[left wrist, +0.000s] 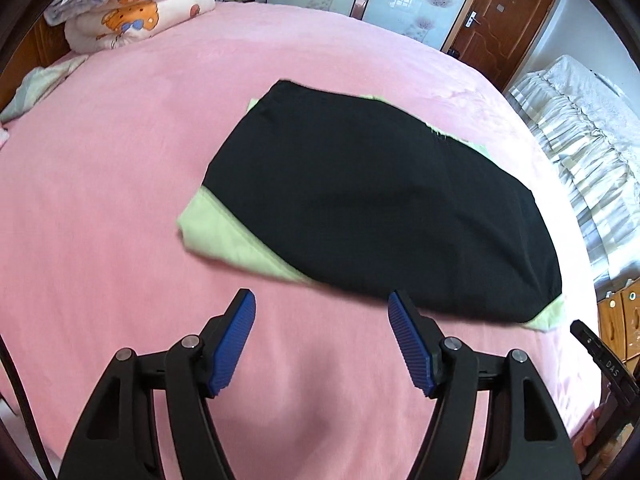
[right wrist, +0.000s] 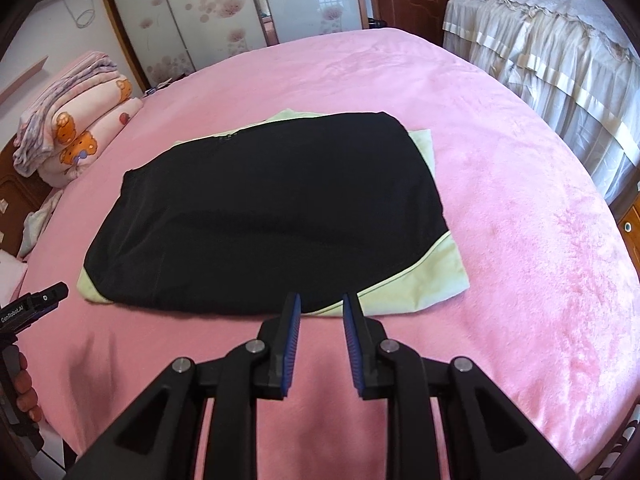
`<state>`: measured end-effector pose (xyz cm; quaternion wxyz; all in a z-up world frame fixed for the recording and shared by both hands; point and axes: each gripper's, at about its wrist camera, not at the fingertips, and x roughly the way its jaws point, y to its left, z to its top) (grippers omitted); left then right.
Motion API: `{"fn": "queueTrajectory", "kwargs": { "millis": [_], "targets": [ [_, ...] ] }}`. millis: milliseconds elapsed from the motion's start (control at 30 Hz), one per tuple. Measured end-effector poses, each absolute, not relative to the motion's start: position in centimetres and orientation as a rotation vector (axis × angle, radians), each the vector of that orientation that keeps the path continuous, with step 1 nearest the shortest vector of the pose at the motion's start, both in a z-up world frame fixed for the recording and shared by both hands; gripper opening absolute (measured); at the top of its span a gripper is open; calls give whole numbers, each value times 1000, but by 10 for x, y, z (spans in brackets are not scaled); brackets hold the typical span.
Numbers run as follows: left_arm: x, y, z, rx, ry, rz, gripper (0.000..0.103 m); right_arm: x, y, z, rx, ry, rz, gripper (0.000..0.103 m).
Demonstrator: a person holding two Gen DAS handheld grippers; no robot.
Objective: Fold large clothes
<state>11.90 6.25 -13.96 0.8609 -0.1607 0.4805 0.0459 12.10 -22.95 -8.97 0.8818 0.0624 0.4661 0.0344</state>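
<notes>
A black and pale green garment (left wrist: 376, 208) lies folded into a flat rectangle on the pink bed (left wrist: 120, 200). It also shows in the right wrist view (right wrist: 272, 216). My left gripper (left wrist: 322, 300) is open wide and empty, just short of the garment's near edge. My right gripper (right wrist: 320, 300) is open with a narrow gap and empty, its fingertips at the garment's near edge by the green corner (right wrist: 420, 280). The left gripper's body (right wrist: 36, 304) shows at the left edge of the right wrist view.
Folded cartoon-print quilts (left wrist: 136, 8) are stacked at the bed's far left corner (right wrist: 76, 128). A second bed with a cream frilled cover (right wrist: 560, 60) stands to the right. Wooden doors (left wrist: 500, 20) and floral sliding panels line the far wall.
</notes>
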Motion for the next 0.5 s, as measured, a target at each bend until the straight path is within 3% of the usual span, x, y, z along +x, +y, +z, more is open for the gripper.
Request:
{"fn": "queueTrajectory", "kwargs": {
  "millis": [500],
  "targets": [
    [100, 83, -199, -577, 998, -40, 68, 111, -174, -95, 62, 941, 184, 23]
  ]
}}
